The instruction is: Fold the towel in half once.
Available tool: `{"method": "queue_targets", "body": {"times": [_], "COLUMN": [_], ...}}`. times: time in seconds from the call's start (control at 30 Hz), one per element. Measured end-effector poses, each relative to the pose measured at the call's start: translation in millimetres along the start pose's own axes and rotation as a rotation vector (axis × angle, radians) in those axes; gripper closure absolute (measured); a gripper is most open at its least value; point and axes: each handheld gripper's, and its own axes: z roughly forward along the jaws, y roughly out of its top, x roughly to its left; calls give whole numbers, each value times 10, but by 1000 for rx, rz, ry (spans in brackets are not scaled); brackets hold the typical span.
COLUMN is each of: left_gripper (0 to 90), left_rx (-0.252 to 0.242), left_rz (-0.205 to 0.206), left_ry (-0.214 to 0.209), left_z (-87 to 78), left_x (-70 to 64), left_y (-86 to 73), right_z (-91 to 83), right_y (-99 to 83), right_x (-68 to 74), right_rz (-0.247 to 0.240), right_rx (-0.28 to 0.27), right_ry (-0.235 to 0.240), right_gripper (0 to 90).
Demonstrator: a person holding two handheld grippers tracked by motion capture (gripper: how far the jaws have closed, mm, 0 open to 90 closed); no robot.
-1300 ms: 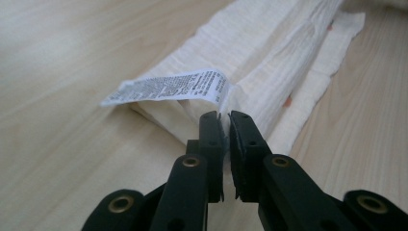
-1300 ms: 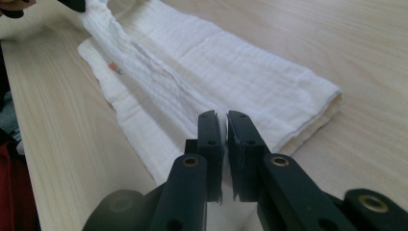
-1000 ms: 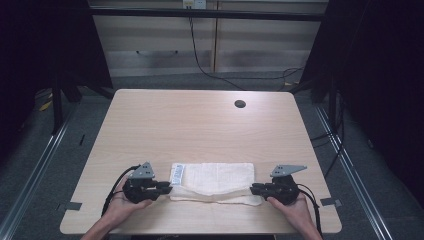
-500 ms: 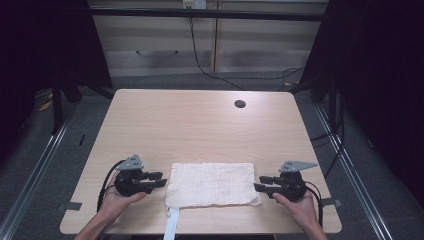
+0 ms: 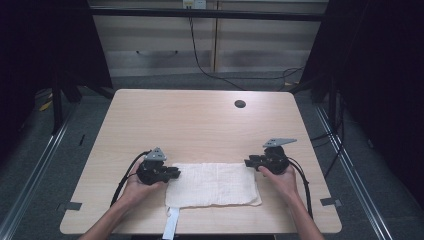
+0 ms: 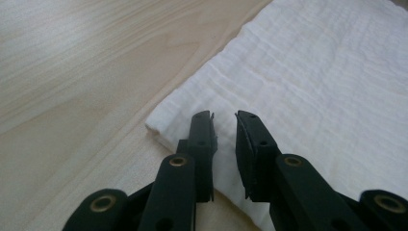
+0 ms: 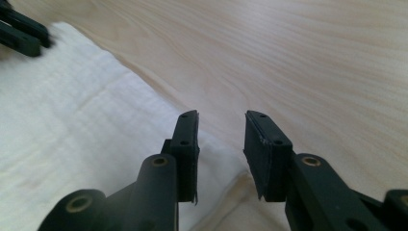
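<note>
A white cloth [image 5: 212, 184] lies flat in a rectangle near the front of the wooden table [image 5: 200, 125]. My left gripper [image 5: 176, 173] sits at the cloth's far left corner. In the left gripper view the gripper [image 6: 224, 120] is open by a narrow gap, just above the cloth [image 6: 312, 86], with nothing between the jaws. My right gripper [image 5: 248, 162] is at the cloth's far right corner. In the right gripper view it [image 7: 221, 120] stands open wider over the edge of the cloth [image 7: 72, 130], empty. The left gripper's jaws [image 7: 21, 31] show far off there.
A white strip [image 5: 171, 227] hangs from the cloth over the table's front edge. A dark round hole [image 5: 240, 104] sits in the table at the back right. Grey tape marks [image 5: 70, 205] [image 5: 327, 201] lie near the front corners.
A second ago both grippers held the cloth's ends; they let go and the cloth now lies spread flat. Both grippers have moved away from the person to the cloth's far corners.
</note>
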Motion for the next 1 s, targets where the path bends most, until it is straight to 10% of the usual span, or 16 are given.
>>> {"method": "queue_targets", "body": {"times": [0.33, 0.73, 1.0], "left_gripper": [771, 776, 742], "left_rx": [-23, -12, -21], "left_rz": [6, 17, -38], "left_ry": [4, 9, 11], "left_z": [0, -43, -169], "left_x": [4, -9, 104], "left_y": [-41, -69, 8], "right_z": [68, 66, 92], "right_y": [-47, -89, -90], "right_x": [-18, -59, -42], "right_rz": [-11, -8, 2], "right_rx": [22, 56, 44], "right_ry": [22, 36, 45], "right_gripper": [640, 859, 873]}}
